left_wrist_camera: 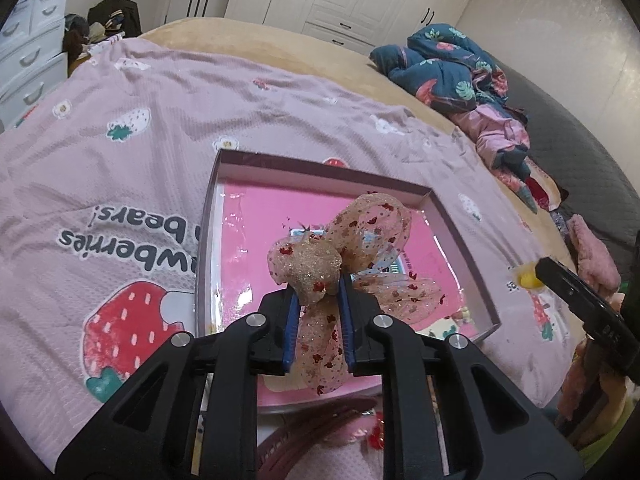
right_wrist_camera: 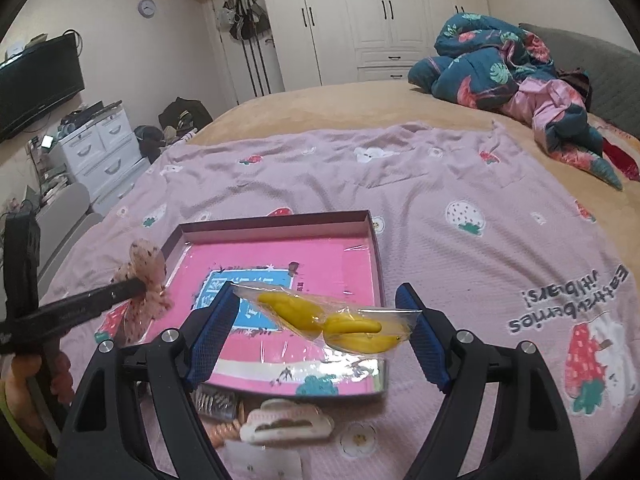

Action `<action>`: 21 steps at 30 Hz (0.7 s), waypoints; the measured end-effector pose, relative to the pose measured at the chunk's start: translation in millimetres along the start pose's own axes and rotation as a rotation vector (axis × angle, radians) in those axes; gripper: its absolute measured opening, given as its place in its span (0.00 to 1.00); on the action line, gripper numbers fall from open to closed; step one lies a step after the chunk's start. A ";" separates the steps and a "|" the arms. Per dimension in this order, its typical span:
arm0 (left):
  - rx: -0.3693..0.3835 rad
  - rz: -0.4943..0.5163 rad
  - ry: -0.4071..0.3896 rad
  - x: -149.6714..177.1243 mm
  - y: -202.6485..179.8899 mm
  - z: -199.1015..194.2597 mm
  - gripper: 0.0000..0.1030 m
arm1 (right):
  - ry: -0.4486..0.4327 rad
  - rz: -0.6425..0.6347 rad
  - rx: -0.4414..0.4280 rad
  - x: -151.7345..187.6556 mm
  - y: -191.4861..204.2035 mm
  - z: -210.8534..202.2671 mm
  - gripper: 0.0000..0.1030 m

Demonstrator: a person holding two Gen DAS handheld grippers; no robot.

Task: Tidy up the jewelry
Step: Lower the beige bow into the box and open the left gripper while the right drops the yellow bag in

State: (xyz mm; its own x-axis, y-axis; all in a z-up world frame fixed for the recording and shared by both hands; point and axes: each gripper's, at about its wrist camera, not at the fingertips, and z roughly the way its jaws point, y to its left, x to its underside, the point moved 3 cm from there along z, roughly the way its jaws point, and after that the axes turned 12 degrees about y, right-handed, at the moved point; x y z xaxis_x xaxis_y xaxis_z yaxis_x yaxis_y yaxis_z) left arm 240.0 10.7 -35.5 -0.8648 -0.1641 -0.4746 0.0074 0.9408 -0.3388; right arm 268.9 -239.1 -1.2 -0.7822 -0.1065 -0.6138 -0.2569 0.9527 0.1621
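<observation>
Black gripper arms with silver bolts fill the bottom of both wrist views. Between the blue pads of the left gripper (left_wrist_camera: 319, 322) sits a sheer peach hair bow (left_wrist_camera: 340, 248) dotted with red, pinched at its knot, its loops fanning out above the fingers and a tail hanging down between them. That bow hangs over a shallow box (left_wrist_camera: 212, 216) with a dark rim and a glossy pink lining, which lies on a lilac strawberry-print blanket (left_wrist_camera: 120, 184) spread across the bed.

The right gripper (right_wrist_camera: 320, 320) has its fingers spread fairly wide, and a clear packet of yellow hair clips (right_wrist_camera: 328, 320) spans the gap, one end against the left pad and the other at the right pad, above the near part of the same box. Whether the packet is truly clamped cannot be told. Below, on the blanket just in front of the box, lie a cream claw clip (right_wrist_camera: 286, 420), a coiled orange hair tie (right_wrist_camera: 224, 432) and a small silver comb clip (right_wrist_camera: 214, 402). A rumpled floral quilt (right_wrist_camera: 500, 68) lies far up the bed.
</observation>
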 end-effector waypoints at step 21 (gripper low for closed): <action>-0.061 0.006 0.029 3.2 14.5 14.6 0.35 | 0.152 -0.048 0.045 29.6 6.1 69.8 0.78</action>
State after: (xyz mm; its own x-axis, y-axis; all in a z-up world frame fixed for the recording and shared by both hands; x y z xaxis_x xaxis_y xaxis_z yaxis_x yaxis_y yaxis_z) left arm 244.7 19.5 -53.8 -0.8789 -0.1511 -0.4525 -0.0178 0.9583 -0.2853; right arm 283.8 -216.6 -72.4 -0.8474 -0.1911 -0.4954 -0.2731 0.9570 0.0981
